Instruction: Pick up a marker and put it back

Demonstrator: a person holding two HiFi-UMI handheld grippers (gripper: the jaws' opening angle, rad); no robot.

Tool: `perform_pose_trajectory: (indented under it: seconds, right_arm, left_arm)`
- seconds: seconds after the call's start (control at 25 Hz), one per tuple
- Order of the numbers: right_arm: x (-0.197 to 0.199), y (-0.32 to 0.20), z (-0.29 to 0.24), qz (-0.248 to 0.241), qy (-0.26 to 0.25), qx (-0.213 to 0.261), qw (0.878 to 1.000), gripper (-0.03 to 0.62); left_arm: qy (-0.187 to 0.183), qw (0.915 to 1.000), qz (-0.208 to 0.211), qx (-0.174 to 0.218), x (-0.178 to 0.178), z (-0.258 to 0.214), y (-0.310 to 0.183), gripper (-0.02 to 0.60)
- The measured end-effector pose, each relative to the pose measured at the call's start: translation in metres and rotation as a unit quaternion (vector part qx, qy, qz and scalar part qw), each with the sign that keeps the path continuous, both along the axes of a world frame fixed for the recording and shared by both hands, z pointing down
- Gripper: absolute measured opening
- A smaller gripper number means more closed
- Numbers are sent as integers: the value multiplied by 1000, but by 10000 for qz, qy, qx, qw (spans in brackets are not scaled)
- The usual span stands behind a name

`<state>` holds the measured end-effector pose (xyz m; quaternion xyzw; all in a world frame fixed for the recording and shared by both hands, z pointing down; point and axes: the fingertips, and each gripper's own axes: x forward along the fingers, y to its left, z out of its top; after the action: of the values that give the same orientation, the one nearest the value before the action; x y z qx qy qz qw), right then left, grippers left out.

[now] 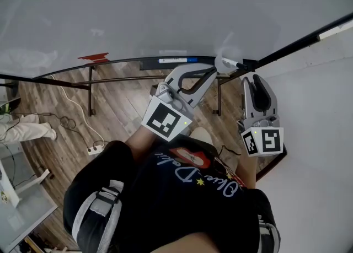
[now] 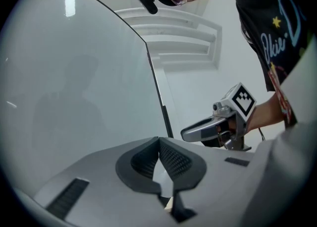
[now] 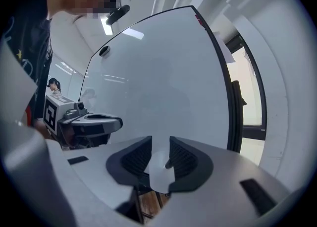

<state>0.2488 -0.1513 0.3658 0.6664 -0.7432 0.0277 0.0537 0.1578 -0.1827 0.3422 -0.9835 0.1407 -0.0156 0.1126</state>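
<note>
A white marker with a black cap (image 1: 229, 62) lies at the right end of the whiteboard's tray (image 1: 132, 61). My right gripper (image 1: 255, 79) hovers just below and right of it, jaws open; in the right gripper view (image 3: 161, 144) the pads stand apart and press on nothing, with only a small dark shape low in the gap. My left gripper (image 1: 211, 71) points at the tray just left of the marker. Its pads (image 2: 159, 142) meet at the tips and hold nothing. A second, blue-banded marker (image 1: 174, 59) rests further left on the tray.
The whiteboard (image 1: 165, 9) fills the upper head view, with a red object (image 1: 94, 57) at the tray's left. Below it are the stand's metal legs (image 1: 90, 89), wooden floor with a cable and power strip (image 1: 94, 149), and a white wall (image 1: 320, 108) at right.
</note>
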Motion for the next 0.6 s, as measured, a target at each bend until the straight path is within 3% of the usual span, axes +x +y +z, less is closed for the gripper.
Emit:
perform_pose_trajectory:
  seconds: [0.6]
  right_arm:
    - [16, -35, 45, -603, 18, -800, 9950, 123]
  left_arm:
    - [-241, 9944, -1029, -64, -6, 0, -13, 3]
